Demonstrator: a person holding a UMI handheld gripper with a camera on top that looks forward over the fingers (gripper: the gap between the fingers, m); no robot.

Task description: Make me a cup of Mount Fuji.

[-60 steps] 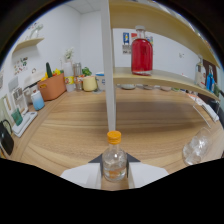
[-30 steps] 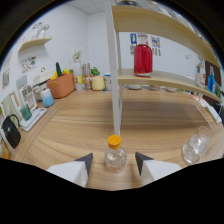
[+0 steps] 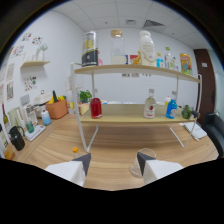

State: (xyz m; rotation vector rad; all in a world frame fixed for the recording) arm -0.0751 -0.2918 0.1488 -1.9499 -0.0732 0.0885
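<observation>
My gripper is open, with nothing between its two pale fingers. A small clear bottle with an orange cap stands on the wooden table, just ahead of the left finger and to its left. It looks far off and tiny. A clear glass stands by the right finger, partly hidden behind it. Beyond them is a two-level white-framed shelf. Its lower board holds a red bottle, a clear bottle with a red label and a blue bottle.
The top shelf board carries a dark canister, a tall white bottle and several smaller bottles. At the far left are a terracotta pot, a black kettle and a tray of cups. A white shelf leg stands near the orange-capped bottle.
The fingers opened and let go of the orange-capped bottle. The gripper then rose and drew back, so the bottle now stands alone on the table, low and to the left.
</observation>
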